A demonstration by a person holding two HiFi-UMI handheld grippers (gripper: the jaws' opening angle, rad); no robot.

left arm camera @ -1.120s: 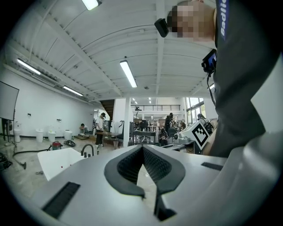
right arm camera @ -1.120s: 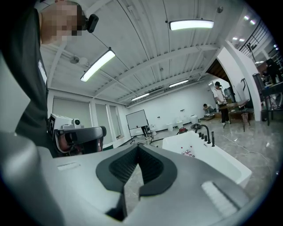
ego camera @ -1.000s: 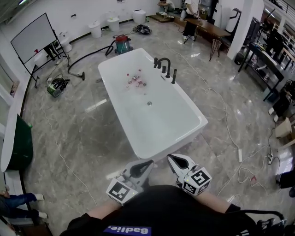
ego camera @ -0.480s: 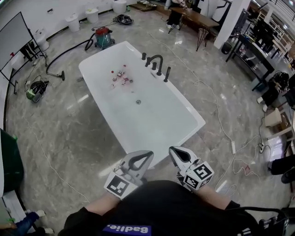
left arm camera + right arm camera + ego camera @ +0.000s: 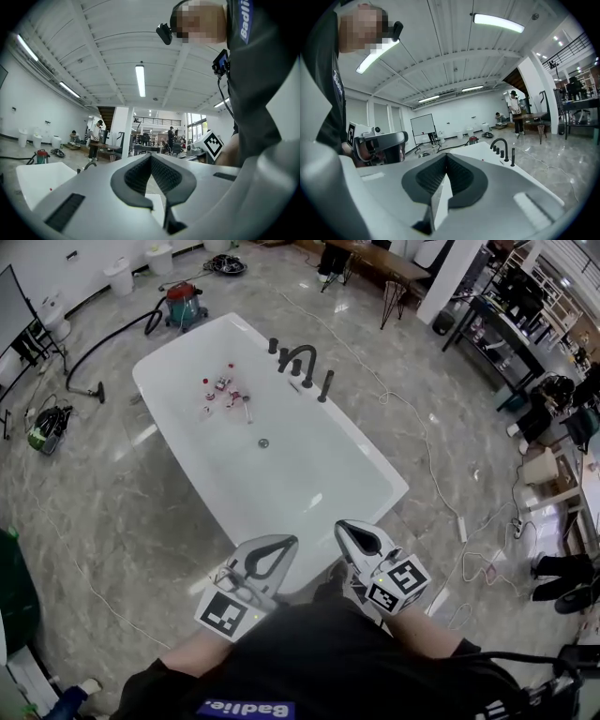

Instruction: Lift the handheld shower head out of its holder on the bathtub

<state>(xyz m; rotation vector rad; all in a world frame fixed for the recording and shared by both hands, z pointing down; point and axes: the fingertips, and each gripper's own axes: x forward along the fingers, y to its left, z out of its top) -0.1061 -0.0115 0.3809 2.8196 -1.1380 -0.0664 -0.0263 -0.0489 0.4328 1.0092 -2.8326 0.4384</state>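
The white bathtub [image 5: 377, 459] stands ahead on the marble floor. On its far right rim are a black curved faucet [image 5: 300, 357] and the black handheld shower head [image 5: 325, 385], upright in its holder. The right gripper view also shows the shower head [image 5: 513, 157] far off. My left gripper [image 5: 287, 541] and right gripper [image 5: 343, 527] hover side by side over the tub's near end, well short of the shower head. Both are shut with nothing between the jaws, as the left gripper [image 5: 151, 157] and right gripper [image 5: 446, 155] show in their own views.
Small red and pink items [image 5: 223, 390] lie in the tub near a drain [image 5: 263, 442]. A red vacuum [image 5: 185, 304] with a hose sits beyond the tub. A cable [image 5: 427, 451] and power strip [image 5: 461, 529] run along the floor on the right. Desks and people are at the back.
The view has closed in on the tub, which now sits lower and further left in the picture. Both grippers came forward over its near end, still shut and empty.
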